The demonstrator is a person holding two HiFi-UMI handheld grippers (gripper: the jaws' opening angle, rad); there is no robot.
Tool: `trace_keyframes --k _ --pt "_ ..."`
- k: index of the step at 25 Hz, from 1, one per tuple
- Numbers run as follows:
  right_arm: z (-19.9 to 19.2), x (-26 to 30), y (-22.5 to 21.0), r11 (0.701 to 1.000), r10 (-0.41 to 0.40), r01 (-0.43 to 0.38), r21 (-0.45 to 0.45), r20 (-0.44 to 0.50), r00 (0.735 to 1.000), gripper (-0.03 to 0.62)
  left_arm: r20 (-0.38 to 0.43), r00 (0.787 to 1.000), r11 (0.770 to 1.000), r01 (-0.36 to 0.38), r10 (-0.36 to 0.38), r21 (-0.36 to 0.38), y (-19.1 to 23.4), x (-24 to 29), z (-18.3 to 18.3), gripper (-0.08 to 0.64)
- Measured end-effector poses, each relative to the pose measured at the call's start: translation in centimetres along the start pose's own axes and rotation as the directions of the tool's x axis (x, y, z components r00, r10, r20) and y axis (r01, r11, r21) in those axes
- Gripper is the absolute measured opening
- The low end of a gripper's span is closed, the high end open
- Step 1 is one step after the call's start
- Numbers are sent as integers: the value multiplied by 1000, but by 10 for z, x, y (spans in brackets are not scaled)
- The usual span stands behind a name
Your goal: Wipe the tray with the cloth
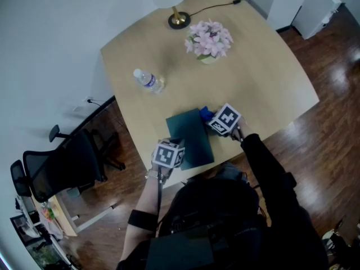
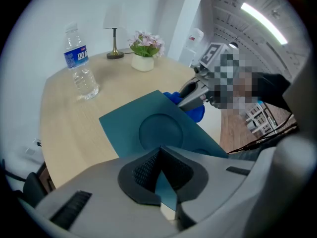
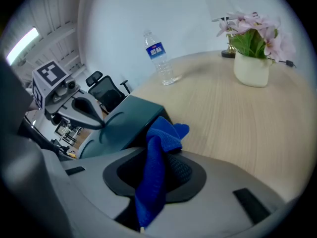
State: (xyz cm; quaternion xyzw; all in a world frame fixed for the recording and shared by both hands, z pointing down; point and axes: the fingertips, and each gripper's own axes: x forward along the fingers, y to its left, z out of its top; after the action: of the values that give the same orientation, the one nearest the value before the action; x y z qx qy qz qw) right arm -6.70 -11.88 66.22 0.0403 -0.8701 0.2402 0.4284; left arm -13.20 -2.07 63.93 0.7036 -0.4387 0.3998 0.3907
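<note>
Seemingly steadying tray (image 1: 191,138) with left gripper (image 2: 161,183) clamped on near edge; pinching cloth (image 3: 166,133) in right gripper (image 3: 154,180) at far corner, for wiping.

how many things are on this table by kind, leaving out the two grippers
teal rectangular tray: 1
blue cloth: 1
clear plastic water bottle: 1
white pot of pink flowers: 1
brass-based table lamp: 1
total: 5
</note>
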Motion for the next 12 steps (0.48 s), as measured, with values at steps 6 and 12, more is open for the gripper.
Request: trace_keyframes --k 6,12 --pt "-64 -7 45 999 39 -37 33 -69 997 97 14 1000 999 -18 18 29 2 0 3 0" --pt "-125 -10 98 995 85 -78 67 -110 990 97 12 1000 1000 4 -5 24 5 2 0 0"
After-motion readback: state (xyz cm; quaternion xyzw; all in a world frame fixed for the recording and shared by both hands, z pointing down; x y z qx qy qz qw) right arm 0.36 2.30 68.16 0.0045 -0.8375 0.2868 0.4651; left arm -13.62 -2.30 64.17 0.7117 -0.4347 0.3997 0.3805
